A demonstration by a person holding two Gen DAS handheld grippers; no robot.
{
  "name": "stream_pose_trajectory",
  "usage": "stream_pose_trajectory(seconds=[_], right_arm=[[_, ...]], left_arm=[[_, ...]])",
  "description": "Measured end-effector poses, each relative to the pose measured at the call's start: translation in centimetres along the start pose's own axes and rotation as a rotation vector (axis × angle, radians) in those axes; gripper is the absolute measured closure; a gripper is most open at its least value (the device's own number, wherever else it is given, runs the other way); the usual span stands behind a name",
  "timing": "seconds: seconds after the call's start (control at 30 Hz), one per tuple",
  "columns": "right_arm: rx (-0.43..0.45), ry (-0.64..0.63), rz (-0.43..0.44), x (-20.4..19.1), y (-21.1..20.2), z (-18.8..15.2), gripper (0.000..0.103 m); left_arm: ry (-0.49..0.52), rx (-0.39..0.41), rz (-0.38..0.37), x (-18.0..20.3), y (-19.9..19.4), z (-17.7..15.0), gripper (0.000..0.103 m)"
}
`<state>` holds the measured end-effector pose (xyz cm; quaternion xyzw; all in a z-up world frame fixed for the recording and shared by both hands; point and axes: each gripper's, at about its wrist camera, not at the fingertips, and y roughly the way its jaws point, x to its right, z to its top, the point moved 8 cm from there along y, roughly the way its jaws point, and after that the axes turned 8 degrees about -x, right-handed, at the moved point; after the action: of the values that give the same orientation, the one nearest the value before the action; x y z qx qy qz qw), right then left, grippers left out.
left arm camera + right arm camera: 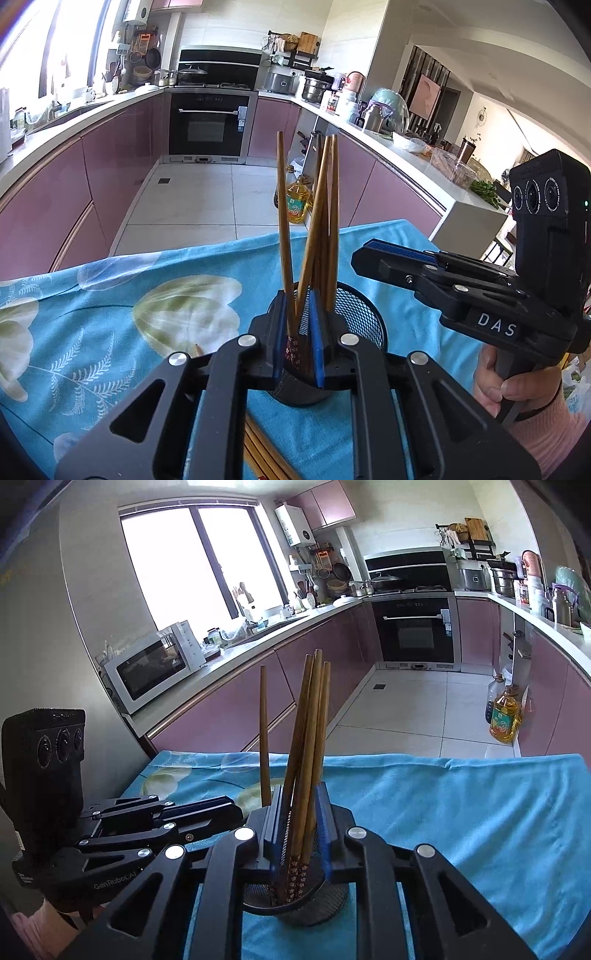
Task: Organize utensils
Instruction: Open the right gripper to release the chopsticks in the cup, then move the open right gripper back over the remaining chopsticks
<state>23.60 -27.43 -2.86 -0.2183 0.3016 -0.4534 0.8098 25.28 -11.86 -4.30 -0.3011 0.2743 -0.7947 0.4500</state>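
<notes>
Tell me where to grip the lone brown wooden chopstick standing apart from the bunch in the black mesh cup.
Take the lone brown wooden chopstick by its bare shaft above the black mesh cup, probably coming level from its left in the left wrist view: it stands nearly upright with open space there, while the other chopsticks crowd its right.

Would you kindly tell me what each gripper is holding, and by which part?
Nothing appears gripped: the chopsticks stand in the mesh holder, lower ends between the parted fingers of the left gripper and right gripper, gaps showing beside them.
</notes>
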Motion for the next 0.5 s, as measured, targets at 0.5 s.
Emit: stream_pose_trajectory(seconds=[0.5], right_arm=[[0.012,-0.142,0.08,-4.3,-3.4,-4.4,0.06]], left_arm=[[0.012,0.058,0.122,-2.8,-4.7,-5.7,0.072]])
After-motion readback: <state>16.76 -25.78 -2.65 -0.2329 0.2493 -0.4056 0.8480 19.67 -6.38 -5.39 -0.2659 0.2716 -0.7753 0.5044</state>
